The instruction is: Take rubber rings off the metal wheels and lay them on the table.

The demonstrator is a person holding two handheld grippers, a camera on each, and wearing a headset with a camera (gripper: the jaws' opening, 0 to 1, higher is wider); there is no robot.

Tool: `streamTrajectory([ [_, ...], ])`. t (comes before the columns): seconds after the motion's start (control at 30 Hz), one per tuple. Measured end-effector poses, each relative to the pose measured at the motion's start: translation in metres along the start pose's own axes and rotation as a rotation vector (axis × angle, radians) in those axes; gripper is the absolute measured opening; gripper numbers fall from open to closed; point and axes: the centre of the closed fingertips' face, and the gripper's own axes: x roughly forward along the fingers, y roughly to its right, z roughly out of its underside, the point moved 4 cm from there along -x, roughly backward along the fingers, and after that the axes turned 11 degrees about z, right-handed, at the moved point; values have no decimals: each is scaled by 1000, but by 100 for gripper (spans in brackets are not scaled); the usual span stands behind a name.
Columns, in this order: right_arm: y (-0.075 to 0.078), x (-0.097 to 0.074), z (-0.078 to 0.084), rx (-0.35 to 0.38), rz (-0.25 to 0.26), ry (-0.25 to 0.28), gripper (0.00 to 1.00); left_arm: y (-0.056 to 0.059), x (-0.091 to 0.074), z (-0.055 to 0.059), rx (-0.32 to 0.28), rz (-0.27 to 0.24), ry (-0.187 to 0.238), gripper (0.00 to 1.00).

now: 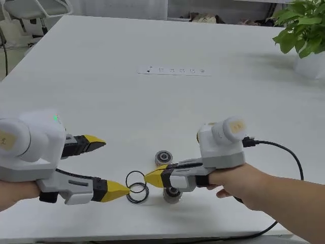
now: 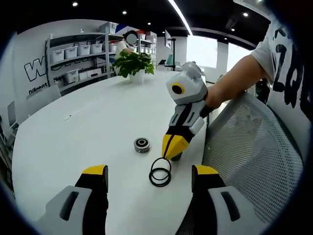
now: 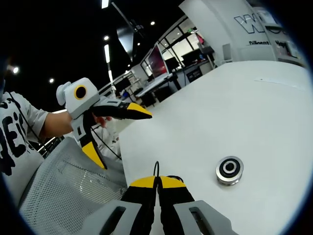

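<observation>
Two black rubber rings (image 1: 137, 192) (image 2: 160, 176) lie overlapping near the white table's front edge. My right gripper (image 1: 150, 178) (image 2: 168, 150) (image 3: 157, 182) is shut, its yellow tip pinching the edge of the nearer-to-it ring (image 1: 135, 178), which shows as a thin black line (image 3: 156, 169) between its own jaws. One metal wheel (image 1: 163, 157) (image 2: 142, 145) (image 3: 229, 169) lies bare just beyond. A second wheel (image 1: 172, 194) (image 2: 177, 156) sits under the right gripper's body. My left gripper (image 1: 114, 166) (image 2: 150, 172) (image 3: 122, 139) stands open, its lower jaw tip touching the rings' left side.
A black cable (image 1: 287, 151) trails from the right gripper over the front edge. A white strip with sockets (image 1: 175, 71) lies mid-table and a potted plant (image 1: 302, 30) stands at the far right. A mesh chair (image 2: 254, 147) sits close behind the table edge.
</observation>
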Motion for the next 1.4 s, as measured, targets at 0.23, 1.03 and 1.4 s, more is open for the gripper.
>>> streamTrajectory([
  [0.23,4,6,12,-3,9,-50,0,2,-3,8,-17,-4,-6,68],
  [1.03,14,7,16,-19,88,-75,3,6,-4,18,-44,-3,-18,68],
  [1.4,11,-8,6,-77,102,-44,11,8,-5,13,-51,-3,-8,68],
])
